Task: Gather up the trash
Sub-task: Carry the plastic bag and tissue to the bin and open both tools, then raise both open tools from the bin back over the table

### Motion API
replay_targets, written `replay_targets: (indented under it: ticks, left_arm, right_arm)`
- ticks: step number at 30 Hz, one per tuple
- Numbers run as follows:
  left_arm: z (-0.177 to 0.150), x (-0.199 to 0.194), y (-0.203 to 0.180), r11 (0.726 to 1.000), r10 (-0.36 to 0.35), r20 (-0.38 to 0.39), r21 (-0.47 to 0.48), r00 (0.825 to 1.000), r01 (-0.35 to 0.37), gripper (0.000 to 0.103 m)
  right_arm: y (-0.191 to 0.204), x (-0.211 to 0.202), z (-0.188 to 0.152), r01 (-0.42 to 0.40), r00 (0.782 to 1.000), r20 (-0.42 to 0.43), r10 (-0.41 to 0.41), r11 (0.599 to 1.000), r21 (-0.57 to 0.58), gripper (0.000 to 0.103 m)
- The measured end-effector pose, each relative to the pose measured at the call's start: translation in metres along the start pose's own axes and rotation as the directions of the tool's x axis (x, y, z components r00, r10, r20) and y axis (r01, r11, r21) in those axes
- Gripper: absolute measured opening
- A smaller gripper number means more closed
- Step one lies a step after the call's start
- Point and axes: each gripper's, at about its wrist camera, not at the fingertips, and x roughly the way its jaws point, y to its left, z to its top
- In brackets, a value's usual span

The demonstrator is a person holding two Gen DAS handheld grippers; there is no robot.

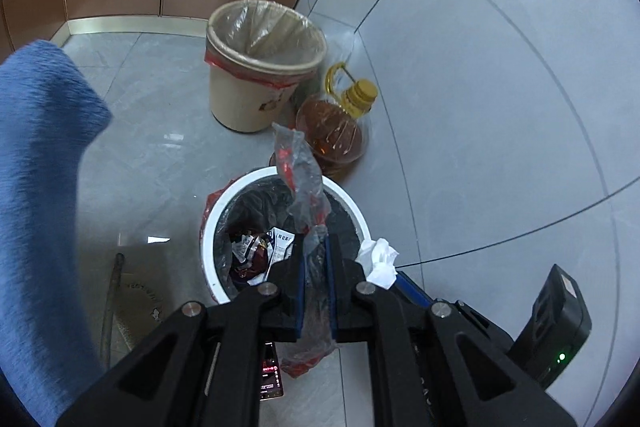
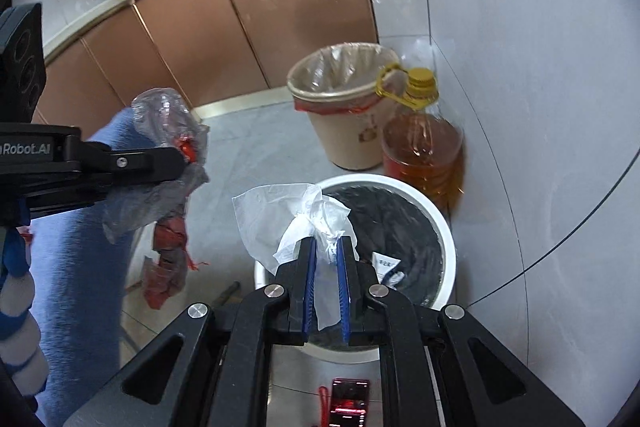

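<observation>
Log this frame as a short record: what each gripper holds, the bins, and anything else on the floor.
left gripper: jaws shut on plastic wrapper, clear with red print
right gripper: jaws shut on white tissue
white bin: dark liner, paper scraps inside, below both grippers
beige bin: clear liner, nothing visible inside, beside cabinet
oil bottle: yellow cap, upright between bins and wall
</observation>
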Motion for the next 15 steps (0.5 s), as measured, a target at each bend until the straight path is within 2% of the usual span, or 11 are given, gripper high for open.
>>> replay_targets:
  ticks: [4, 7, 10, 12, 15]
  left_arm:
    - [0.000, 0.018, 0.002, 1.000, 0.002, -0.023, 0.000, 1.000, -0.002, 0.010]
    - [0.002, 0.030, 0.005, 1.000, -0.011, -0.041, -0.019, 0.999, 0.011, 0.014]
    - [0.001, 0.033, 0.008, 0.999, -0.026, -0.039, -0.028, 0.999, 0.025, 0.027]
    - [0.001, 0.032, 0.008, 0.999, -0.022, -0.033, -0.026, 0.999, 0.021, 0.038]
    - [-0.001, 0.030, 0.009, 0.999, -0.032, -0.028, -0.029, 0.999, 0.031, 0.038]
  right_arm:
    - [-0.010, 0.016, -0.001, 0.016, 1.000, -0.022, -0.015, 1.000, 0.011, 0.013]
    - [-0.015, 0.025, -0.002, 0.028, 0.999, -0.033, -0.027, 0.999, 0.024, 0.015]
    - [-0.022, 0.033, -0.001, 0.027, 0.999, -0.042, -0.025, 0.998, 0.051, 0.016]
    - [-0.023, 0.035, -0.003, 0.035, 0.998, -0.046, -0.033, 0.997, 0.063, 0.023]
    - [-0.025, 0.036, -0.005, 0.040, 0.998, -0.047, -0.036, 0.997, 0.070, 0.030]
